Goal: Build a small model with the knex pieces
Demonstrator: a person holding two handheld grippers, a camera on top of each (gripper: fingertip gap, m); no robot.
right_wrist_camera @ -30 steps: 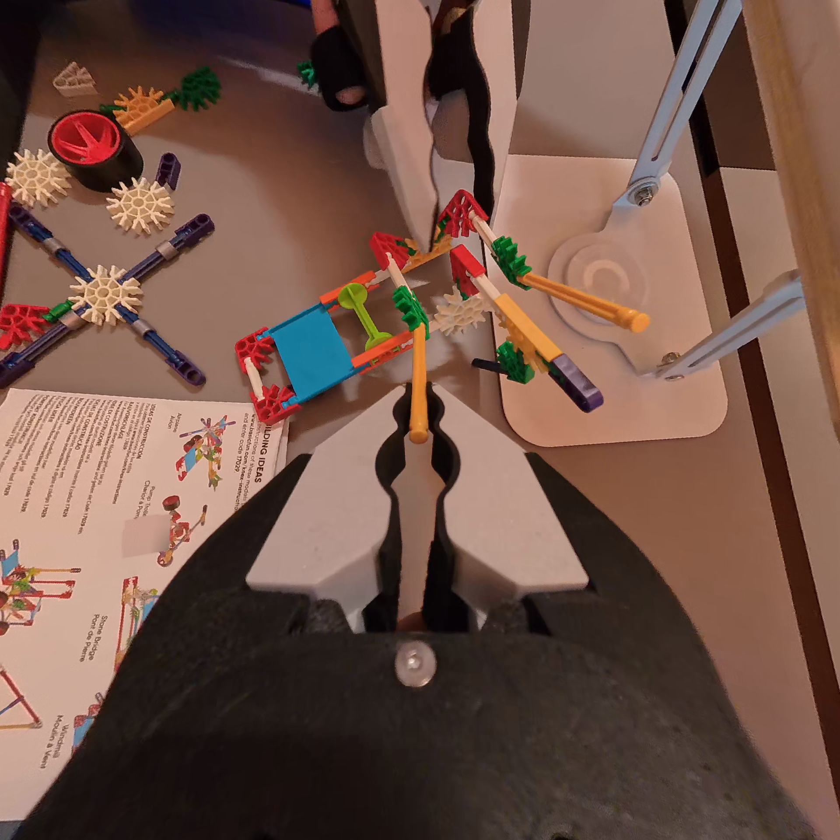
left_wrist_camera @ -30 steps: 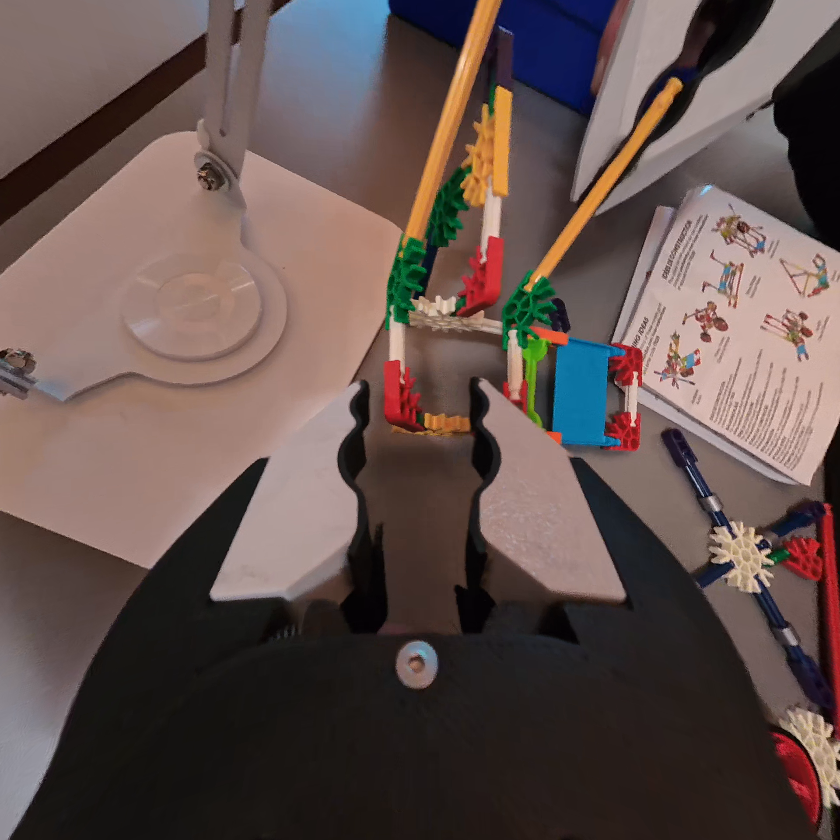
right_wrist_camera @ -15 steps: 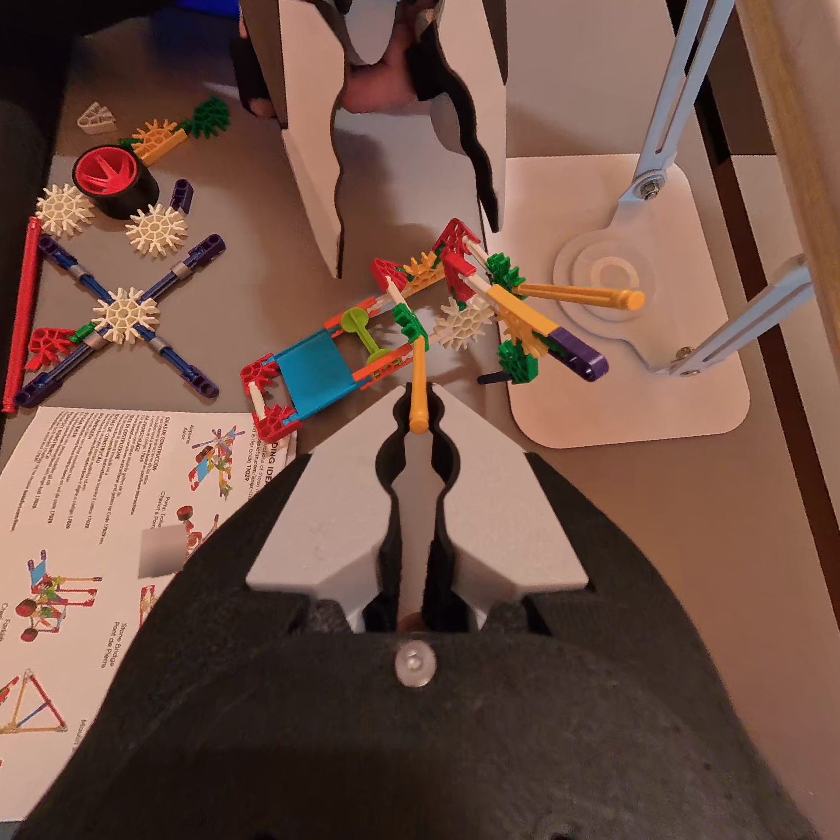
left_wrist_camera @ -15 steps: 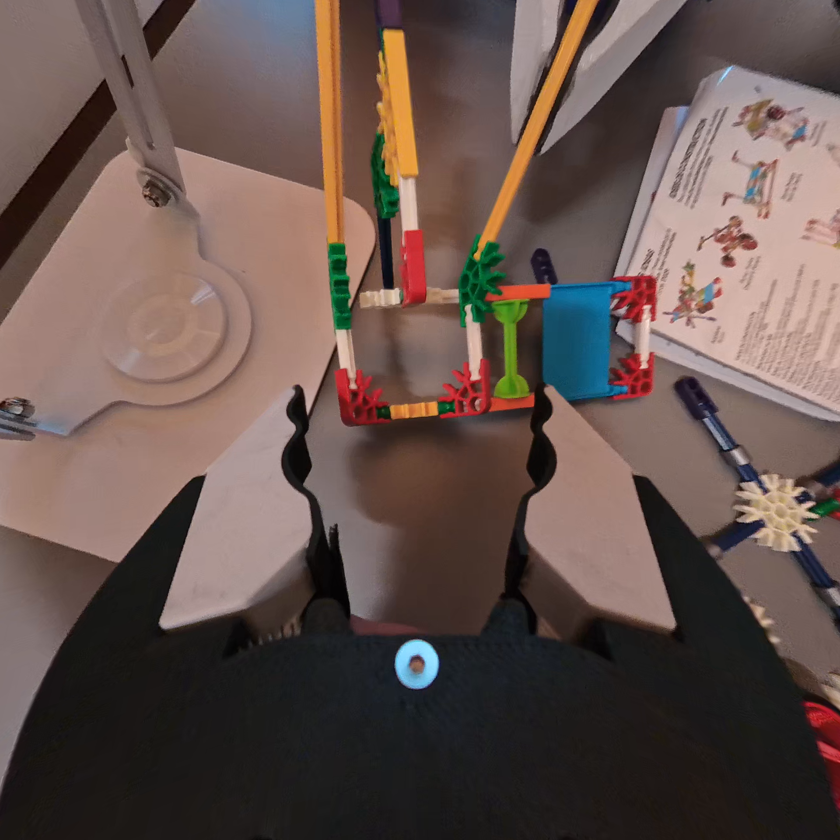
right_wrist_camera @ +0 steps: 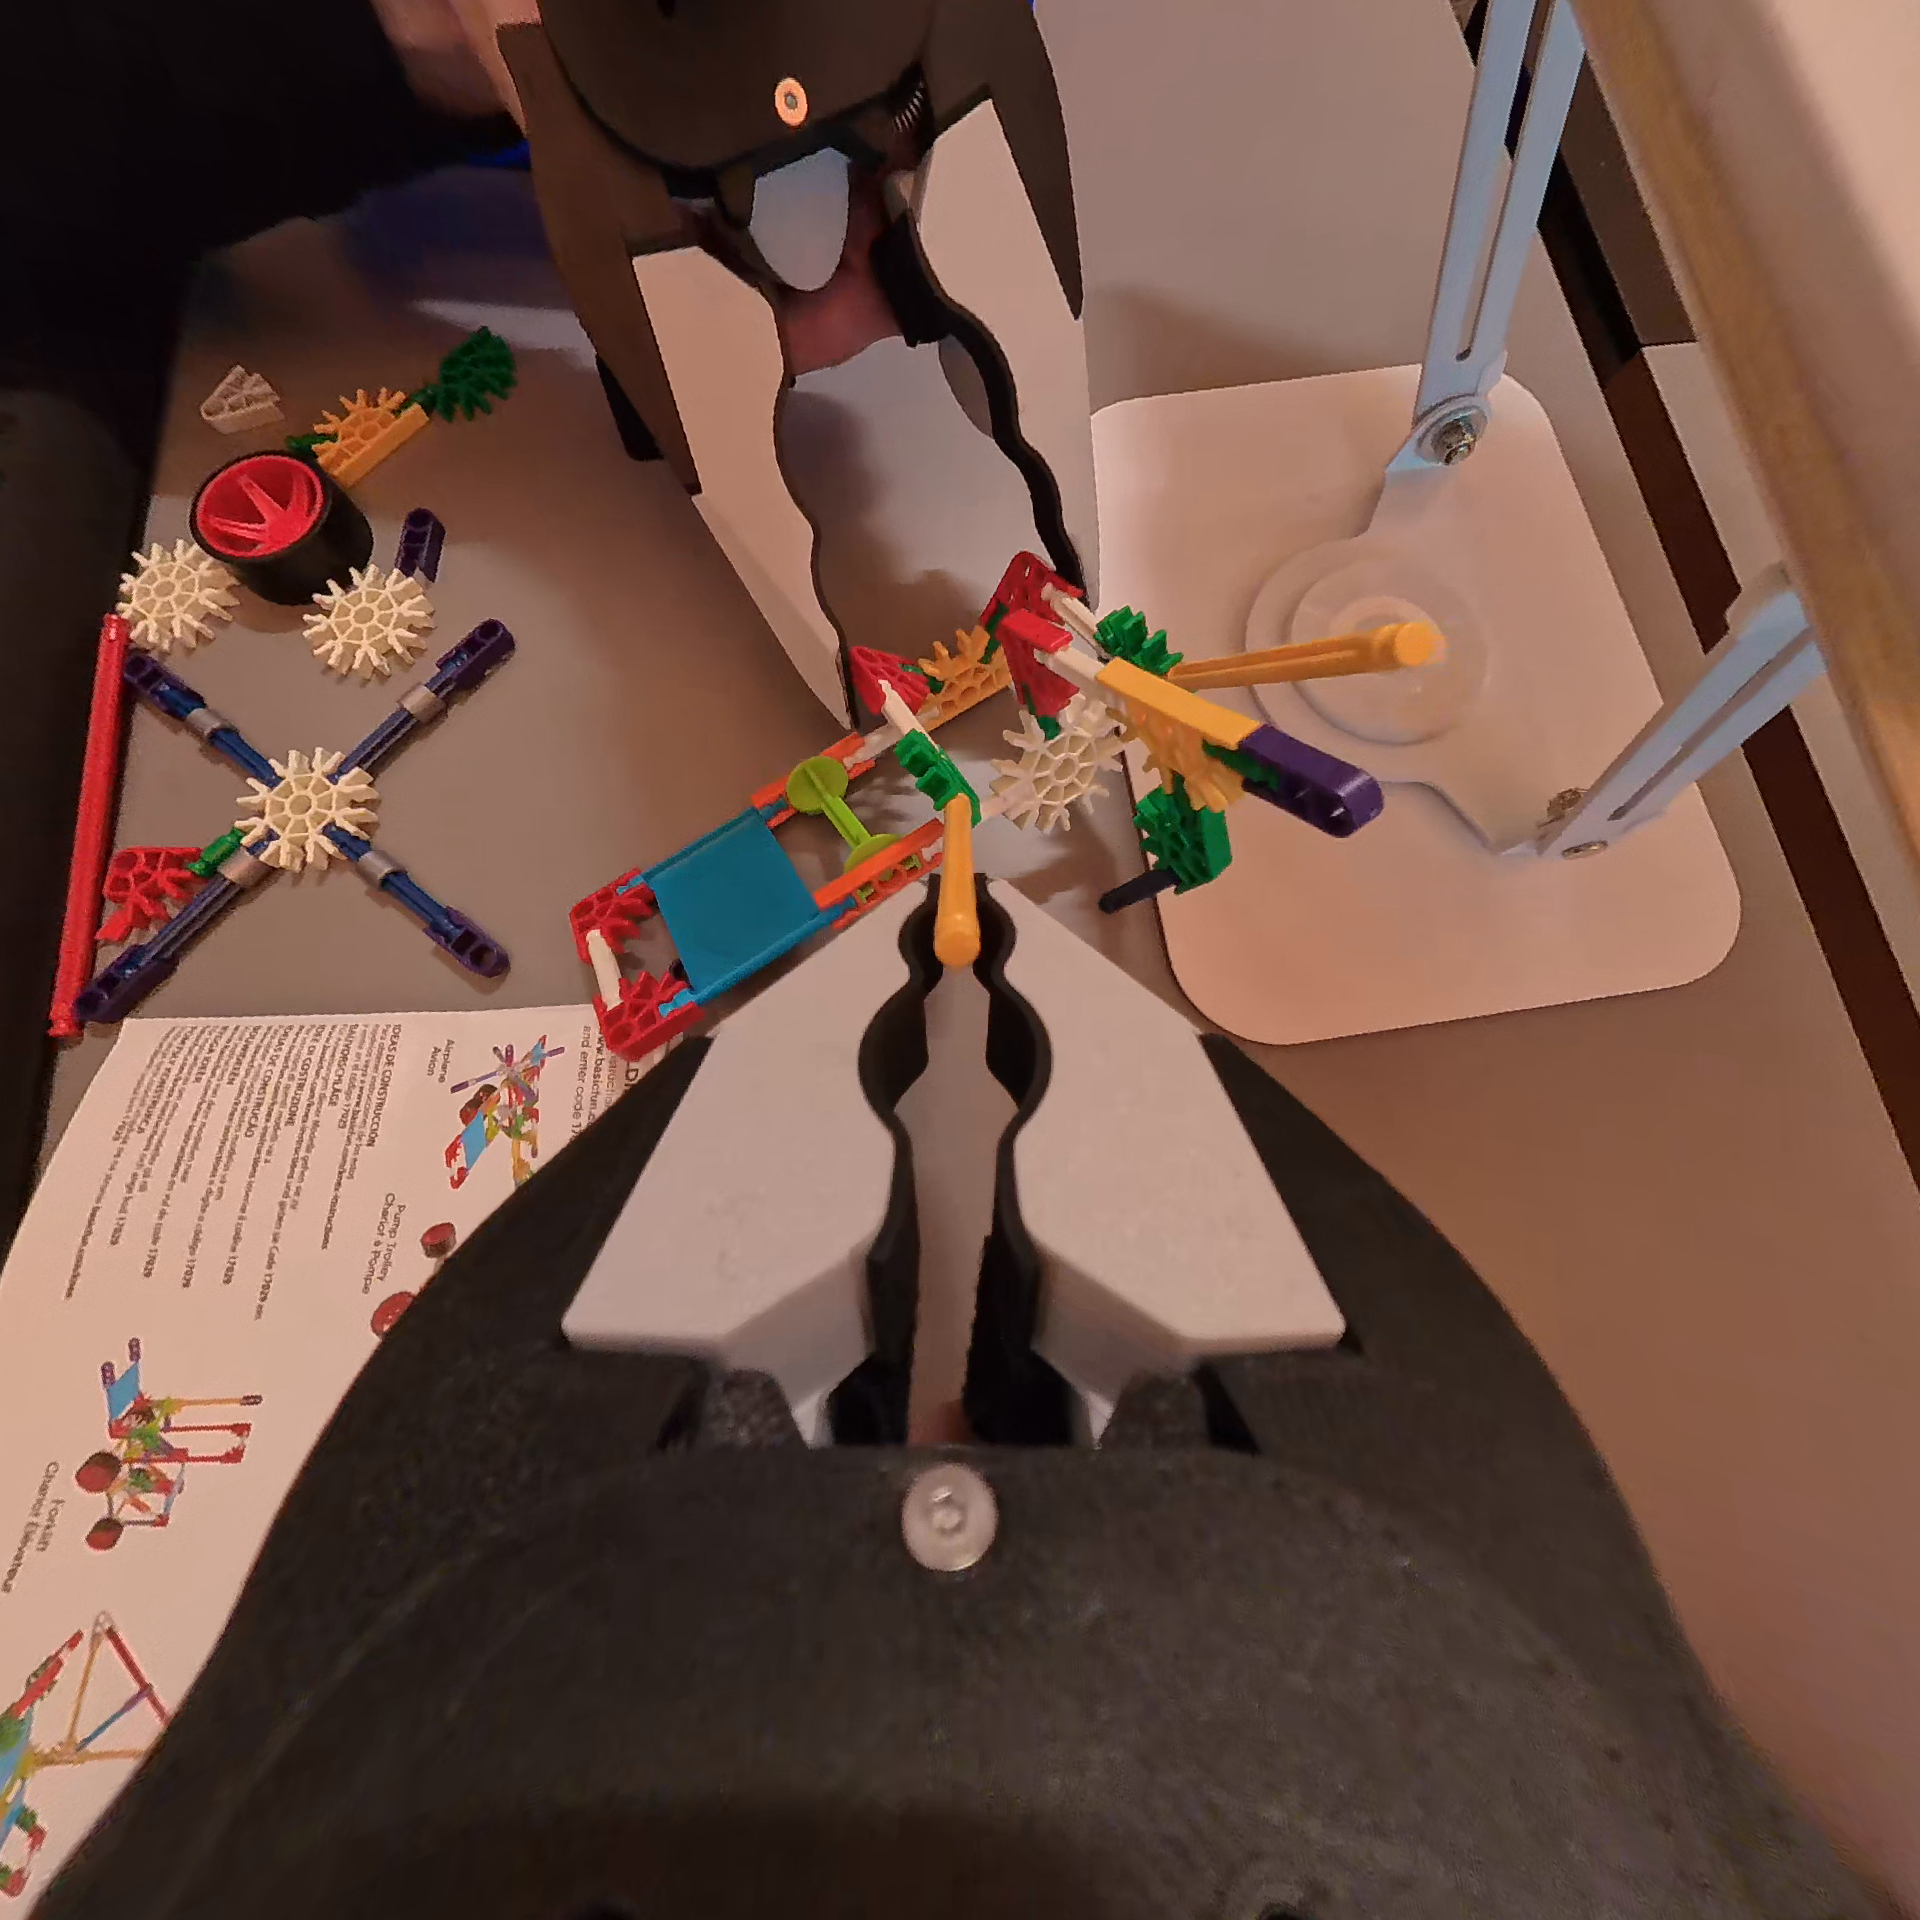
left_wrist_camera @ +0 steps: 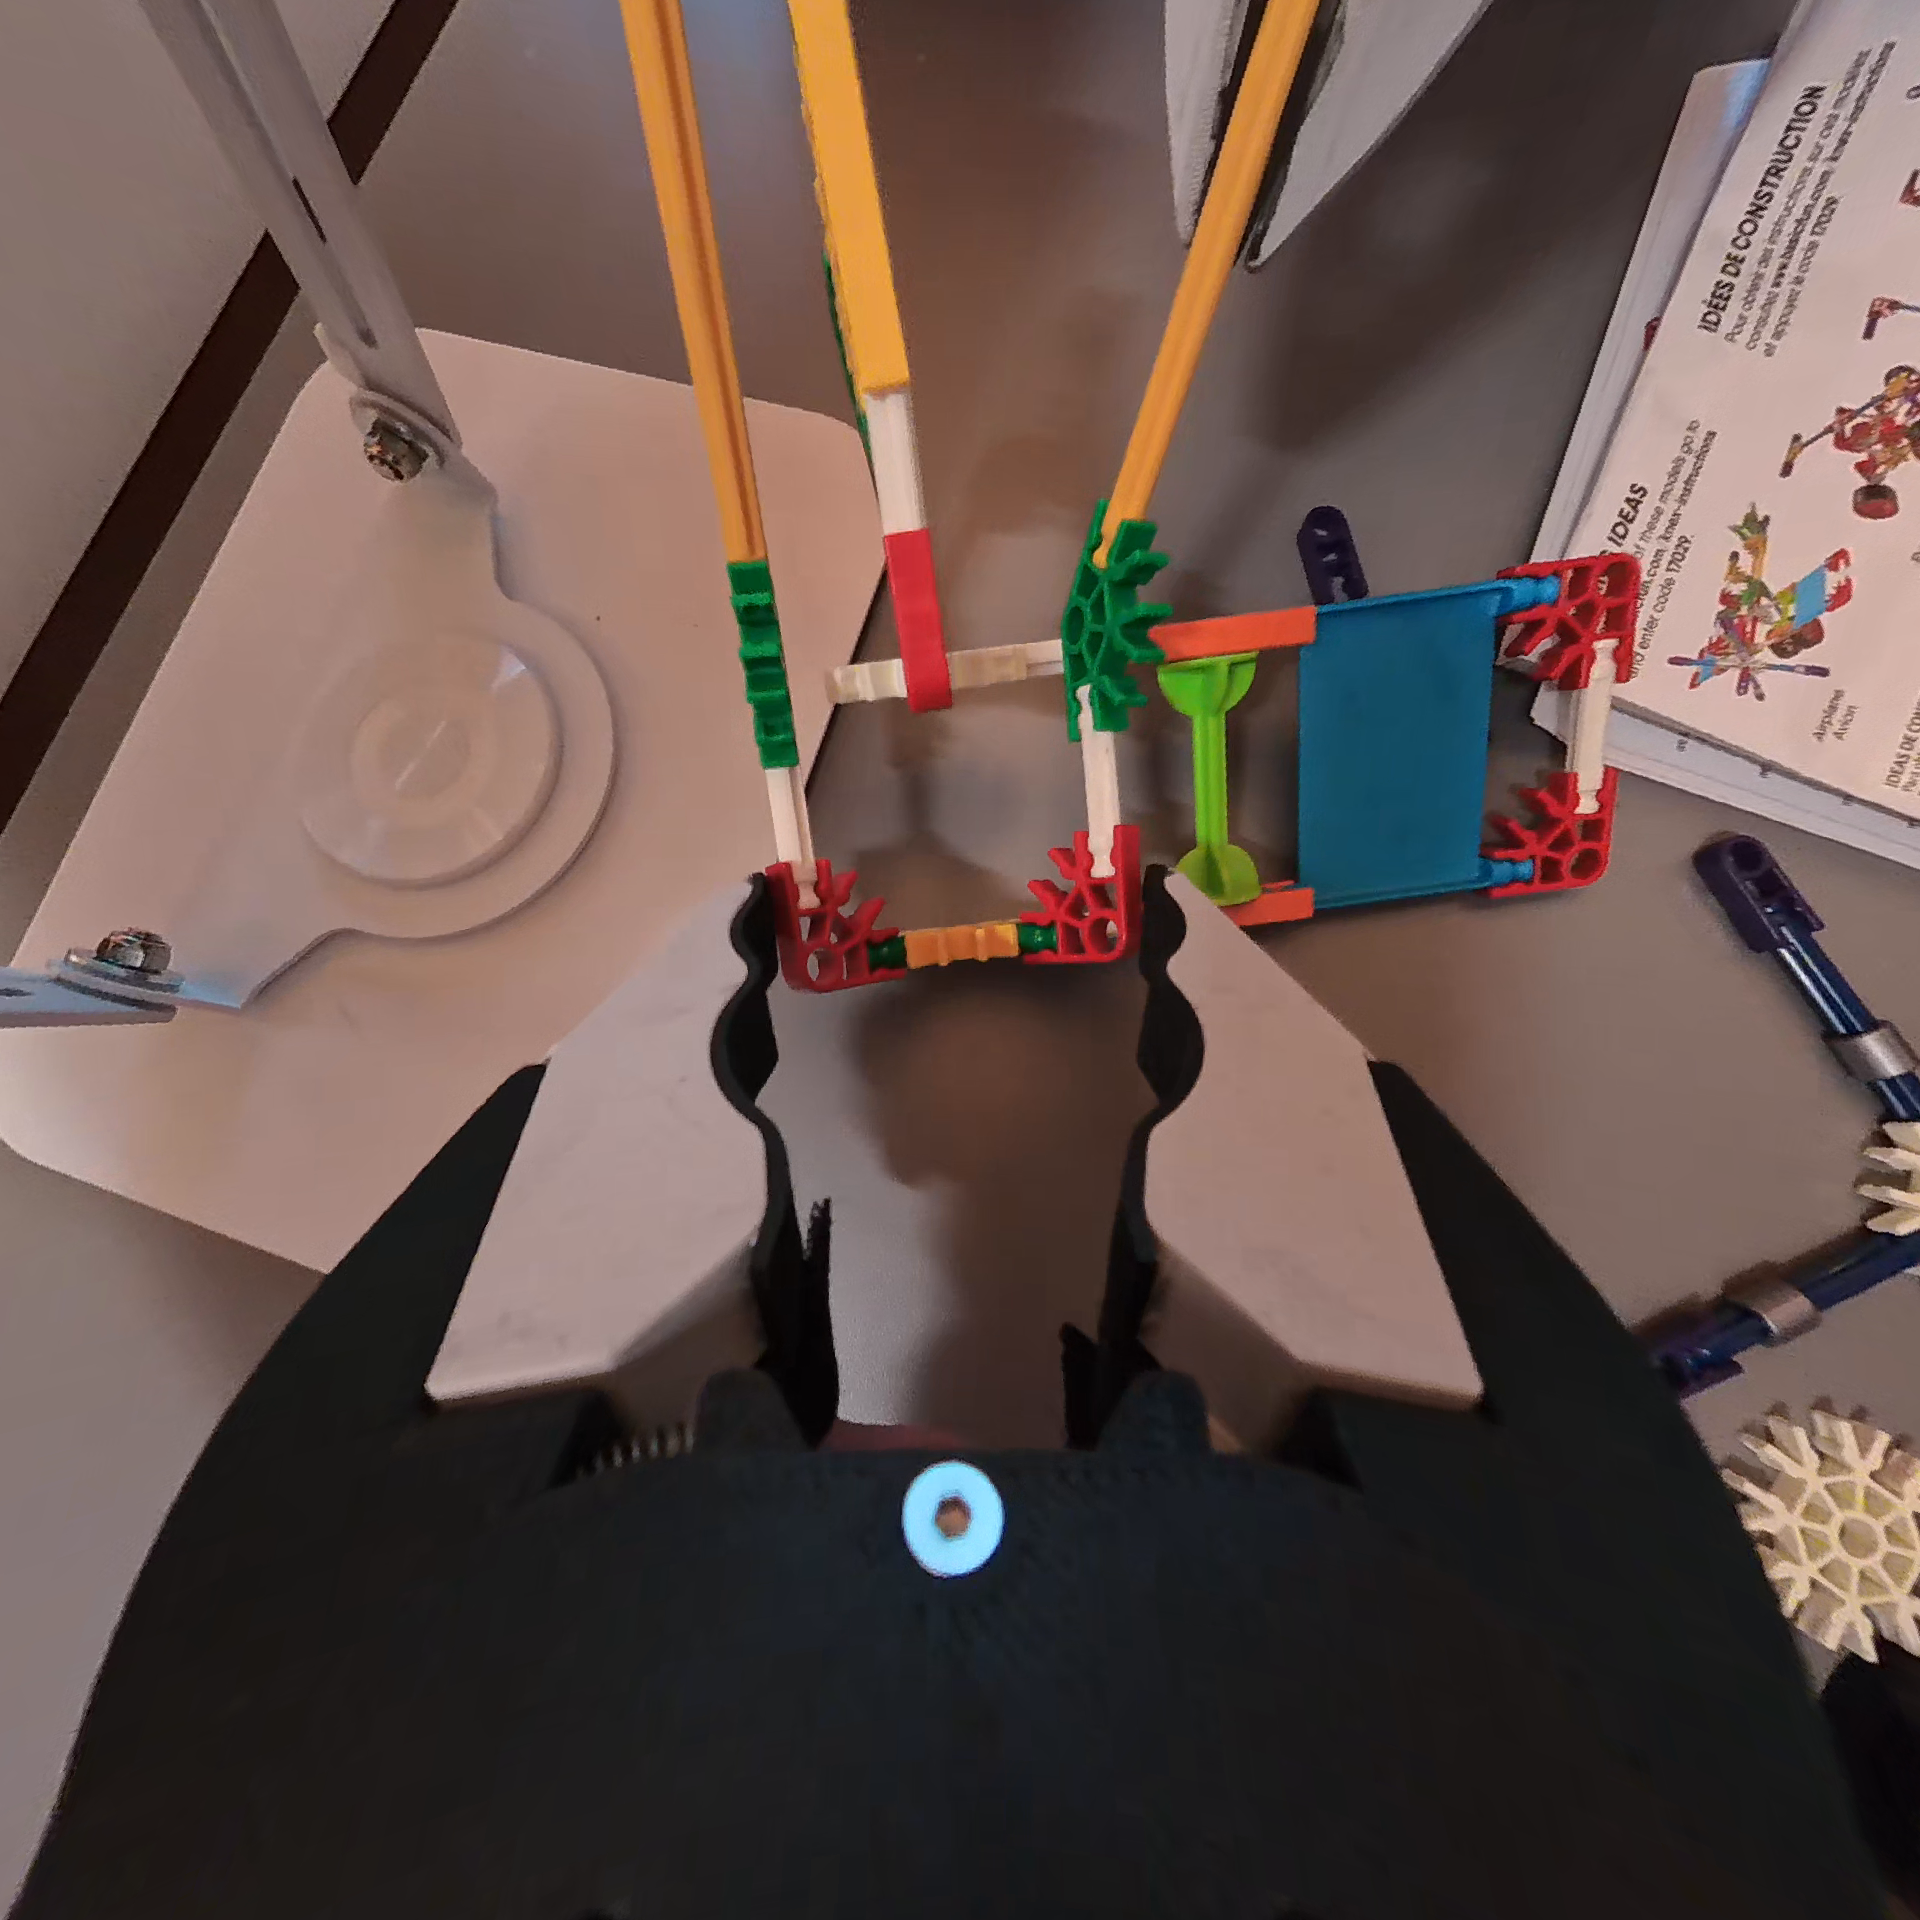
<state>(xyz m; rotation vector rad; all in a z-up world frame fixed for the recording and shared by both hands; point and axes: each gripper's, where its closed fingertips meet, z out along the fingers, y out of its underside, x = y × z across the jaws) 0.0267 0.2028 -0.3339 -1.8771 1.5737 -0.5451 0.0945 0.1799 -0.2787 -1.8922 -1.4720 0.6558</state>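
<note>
I am seeing glossy moulded plastic on the toy model; the table is showing smooth and matt. The booklet is looking like thin printed paper. The stand base is reading as smooth white sheet, its struts bare metal.

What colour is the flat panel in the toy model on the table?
The flat panel is blue, clearest in the left wrist view.

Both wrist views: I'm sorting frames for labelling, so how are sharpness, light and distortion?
Left wrist view: dim warm light, toy model sharp, soft shadow on the table under the open left claw, fisheye bends the edges. Right wrist view: same light, yellow rod crisp, booklet stretched at the corner.
</note>
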